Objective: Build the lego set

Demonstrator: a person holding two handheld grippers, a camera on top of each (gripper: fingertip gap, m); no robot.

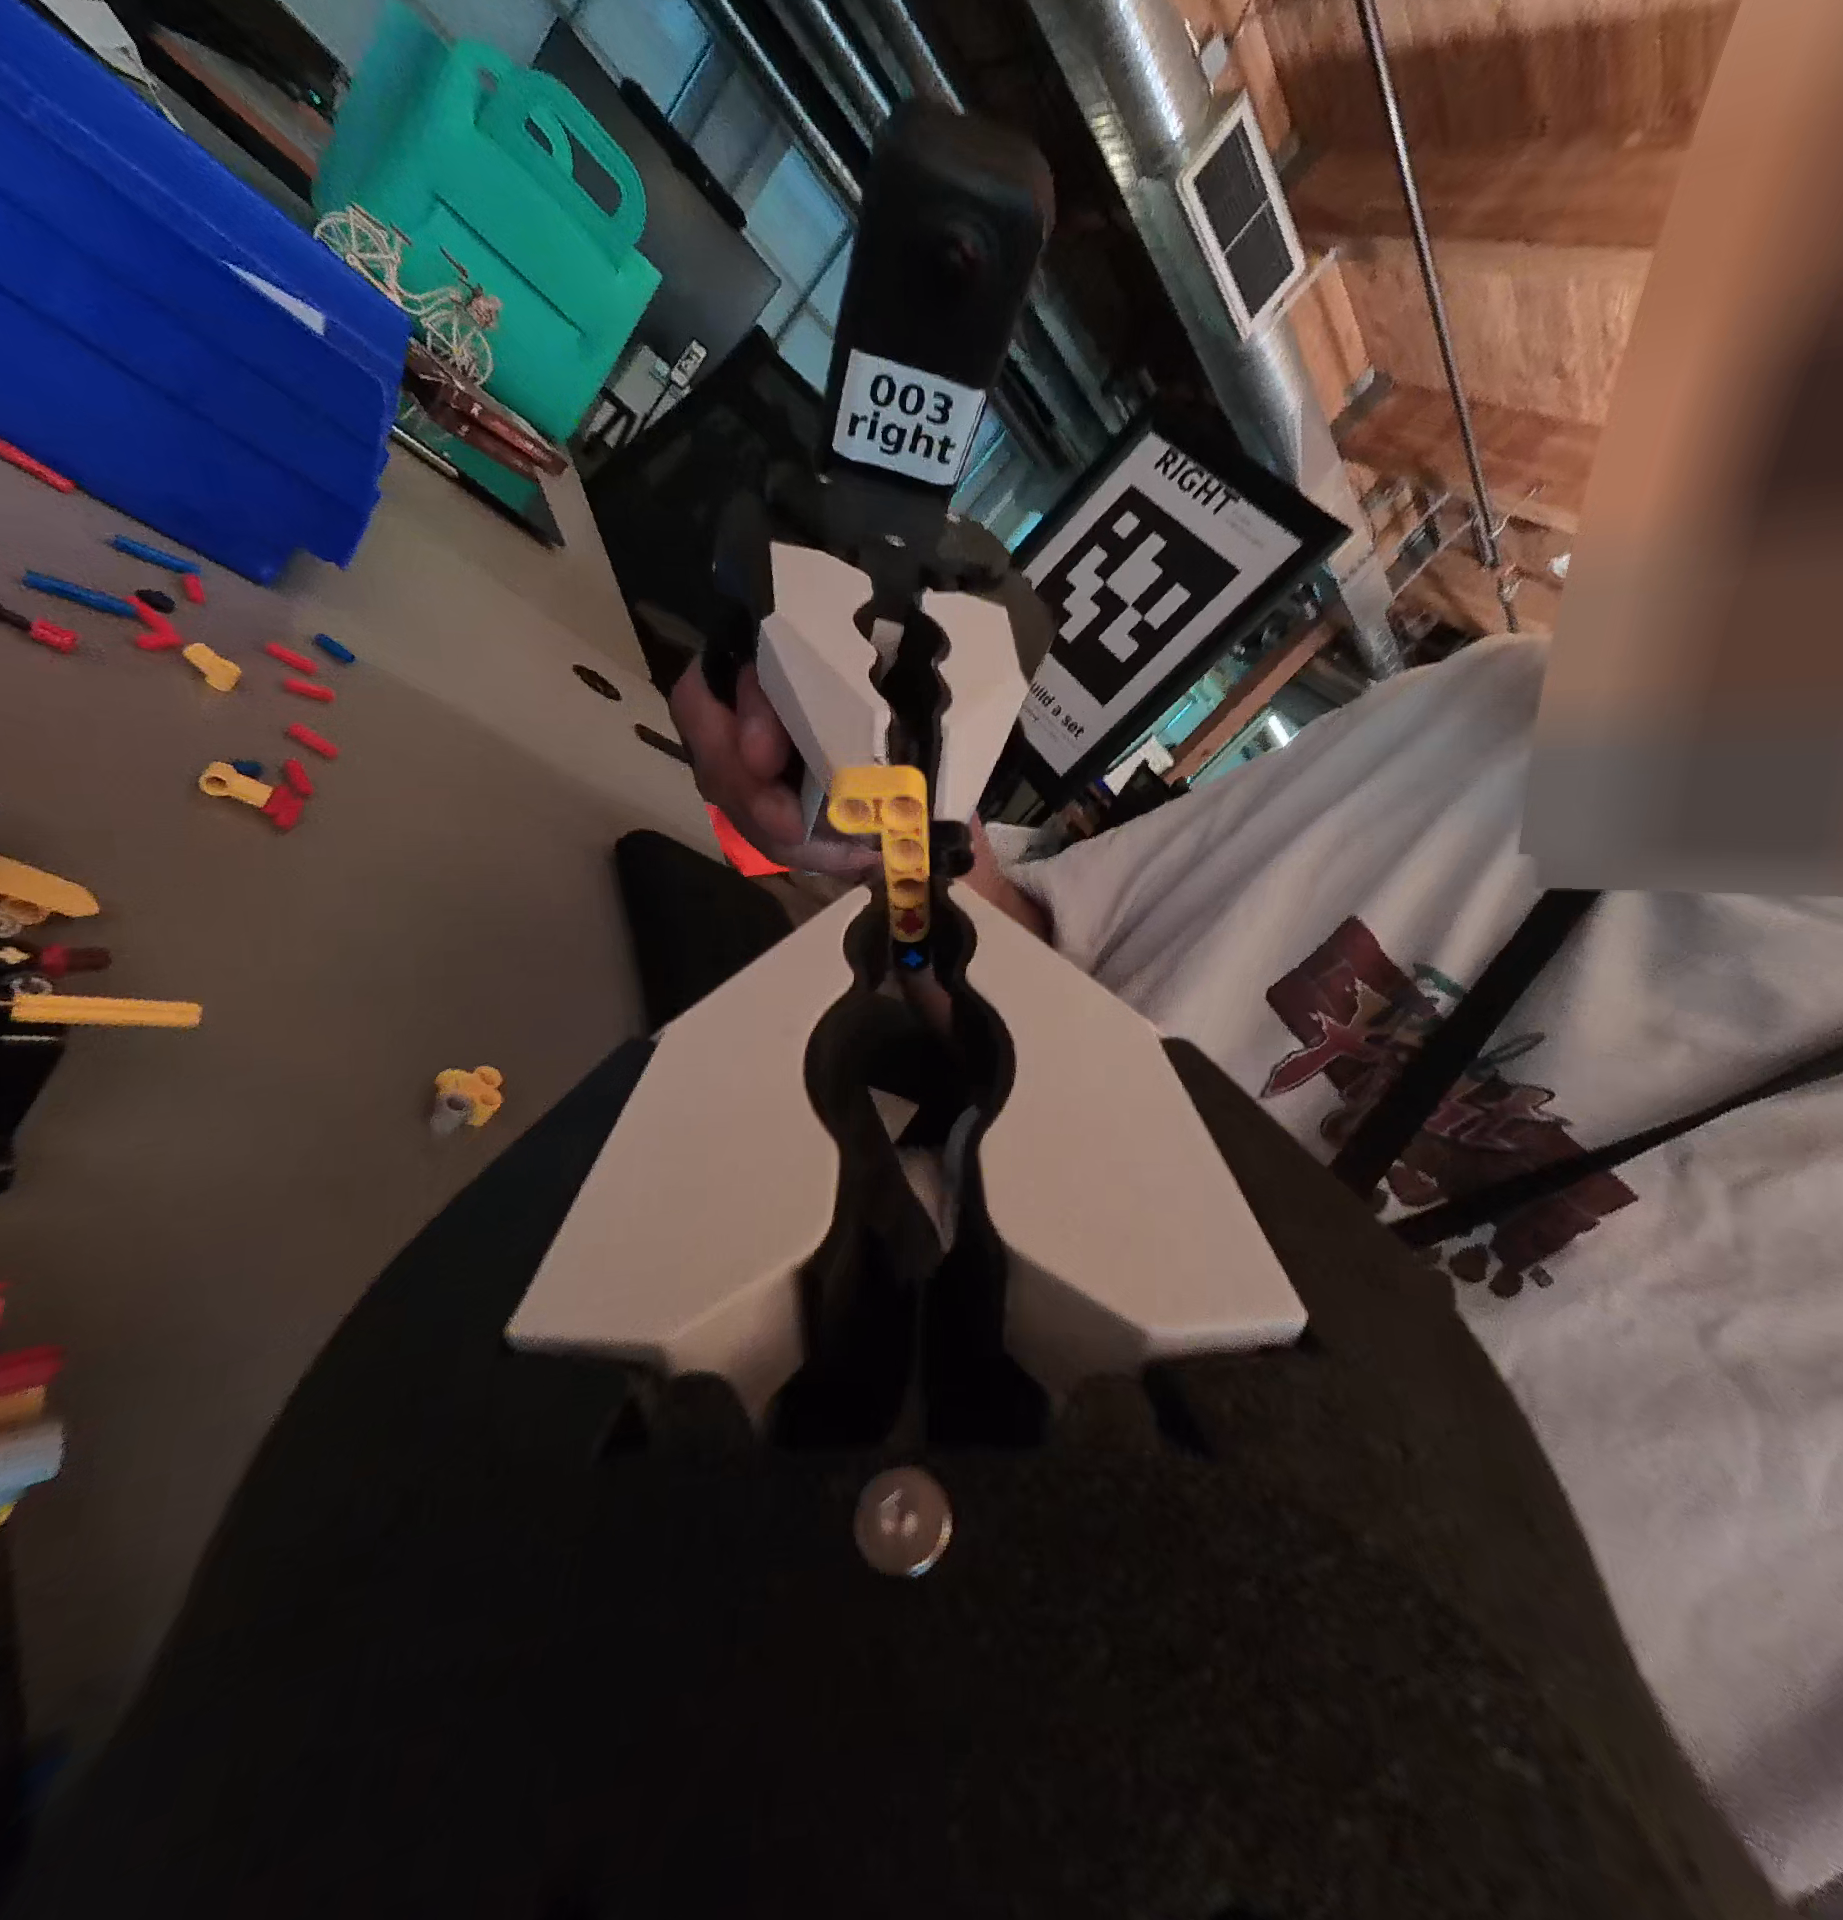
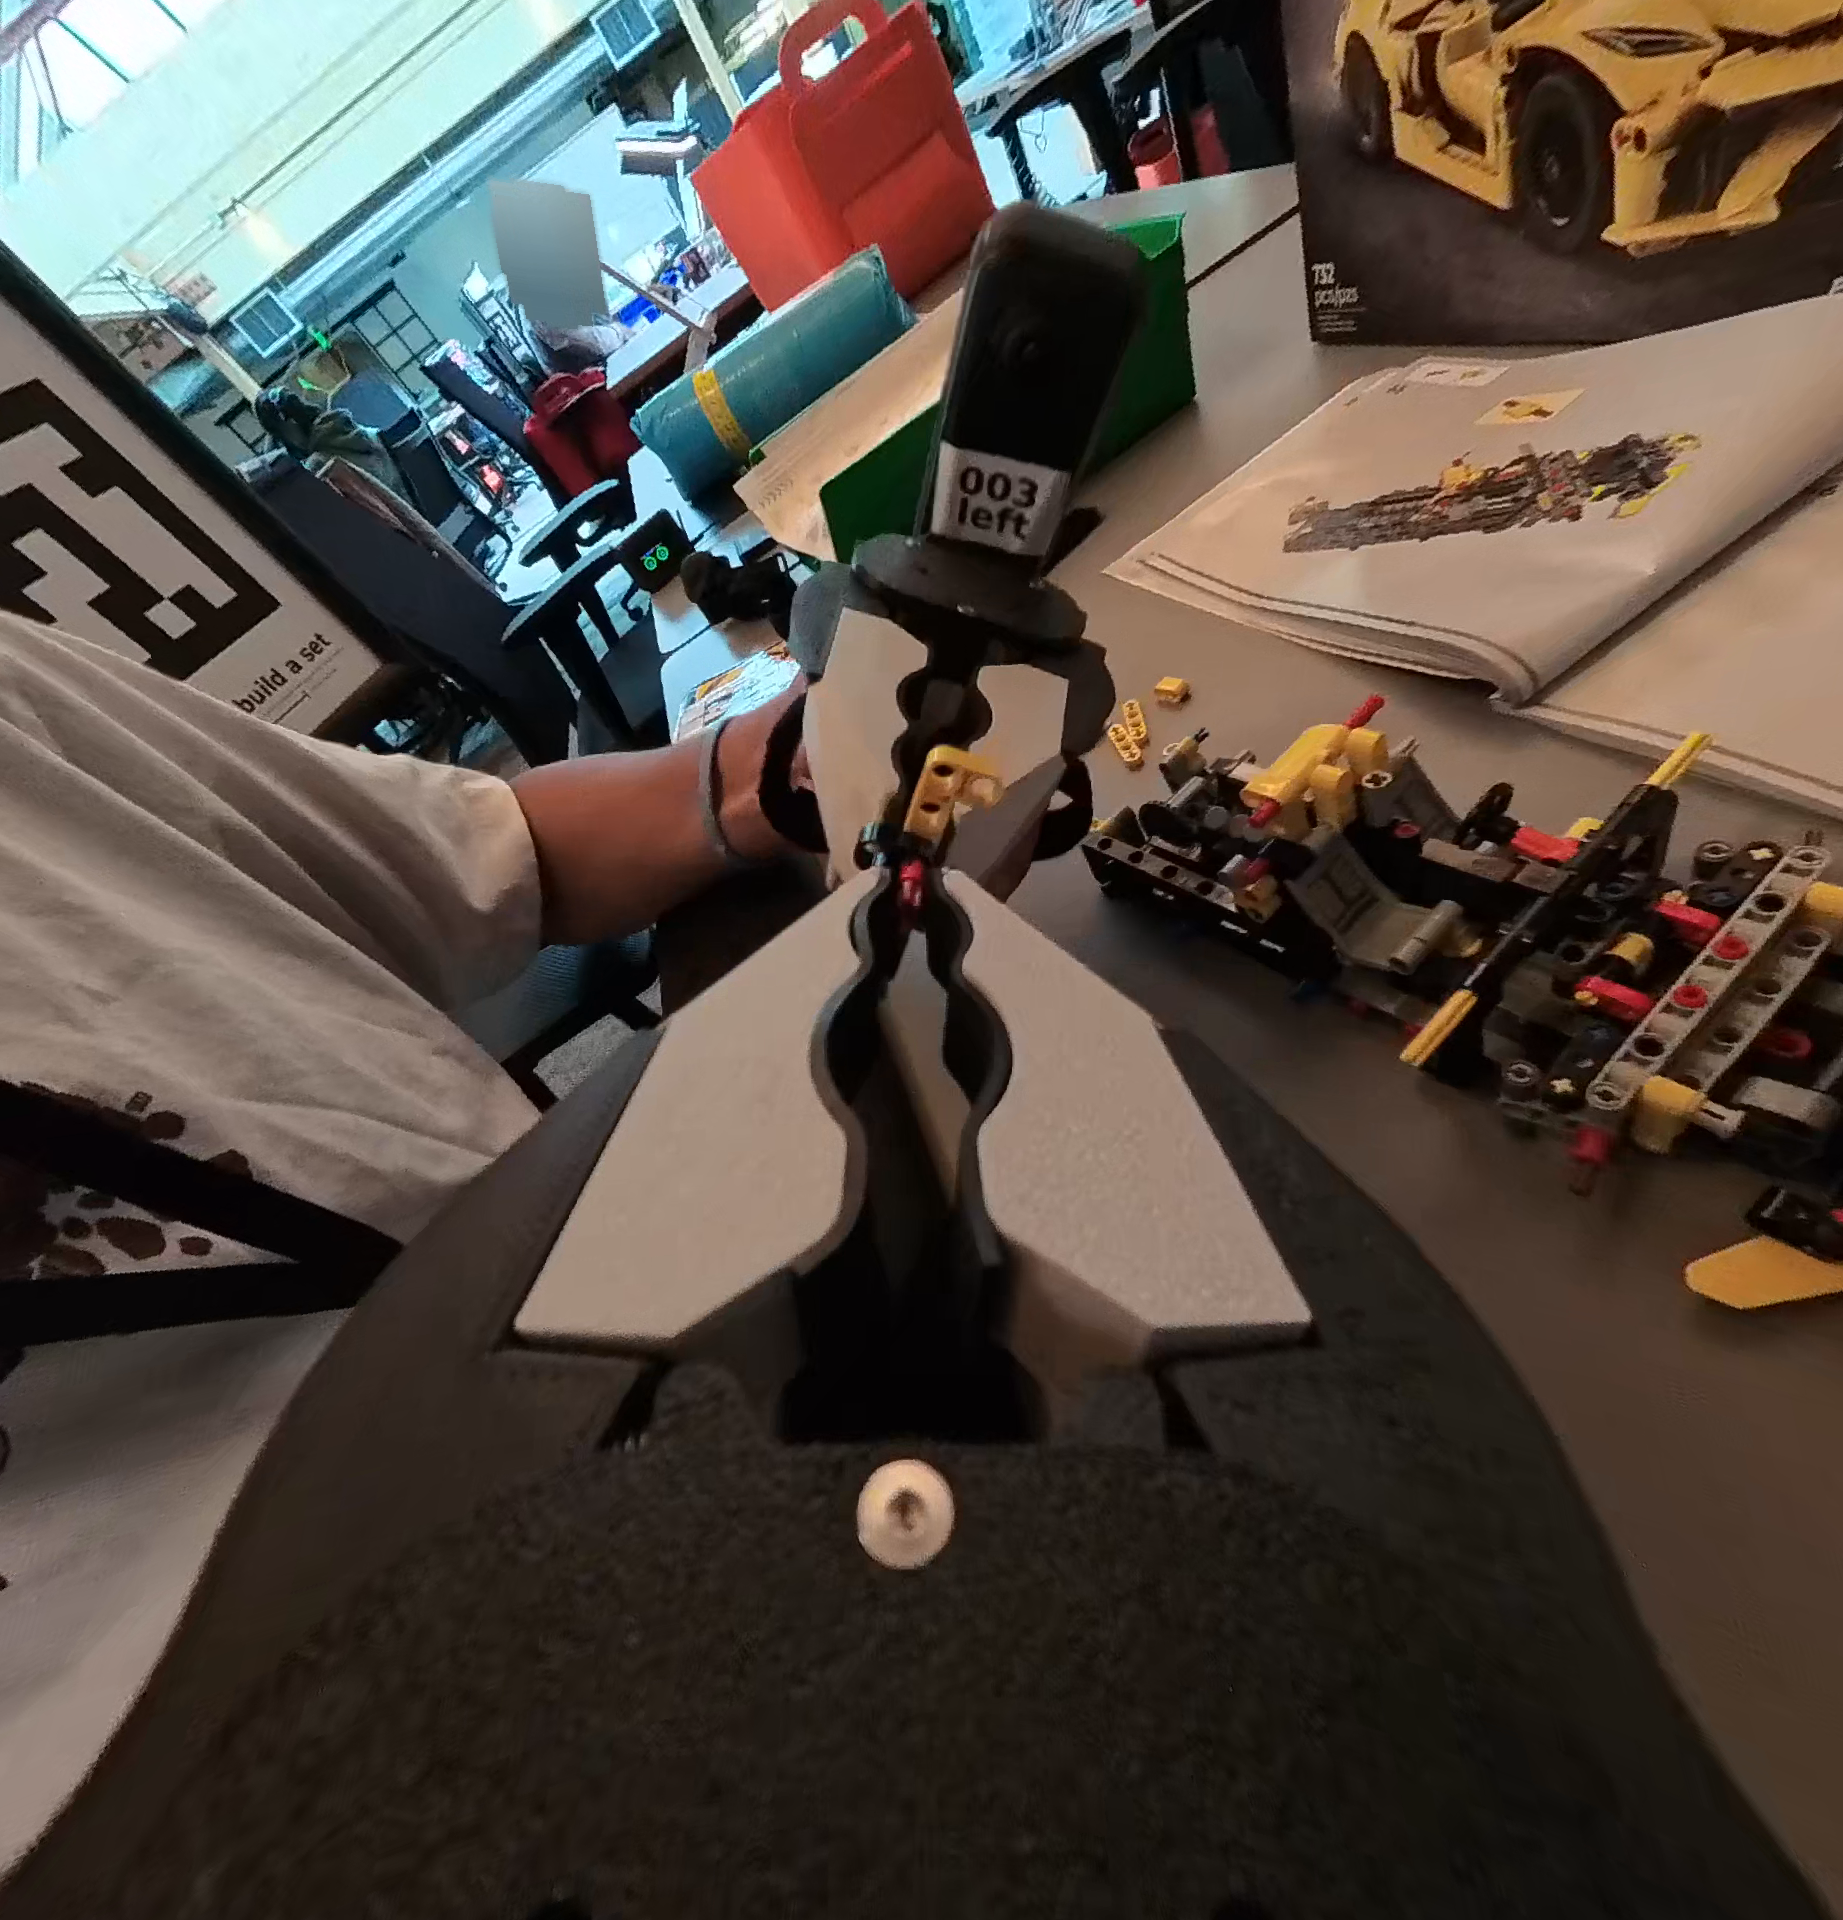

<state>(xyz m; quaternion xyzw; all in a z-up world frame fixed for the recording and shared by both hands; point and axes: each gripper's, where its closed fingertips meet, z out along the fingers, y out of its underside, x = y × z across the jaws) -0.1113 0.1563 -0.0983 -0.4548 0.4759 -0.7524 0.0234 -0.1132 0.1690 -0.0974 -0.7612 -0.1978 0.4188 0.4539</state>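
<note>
We see our left gripper (image 1: pixel 912 935) pinching the lower end of a yellow L-beam (image 1: pixel 889 831); our right gripper (image 1: pixel 906 769) meets it from above. Loose pins (image 1: pixel 221 665) lie on the table (image 1: pixel 408 894).

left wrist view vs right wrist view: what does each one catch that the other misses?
Only the left wrist view shows the blue bins, the teal bag and loose red, blue and yellow pins scattered on the table.

Only the right wrist view shows the part-built car chassis, the open instruction booklet, the set's box and a red bag.

Both show the yellow L-shaped beam held in the air between the left gripper and right gripper, tip to tip, plus the person's white shirt.
</note>
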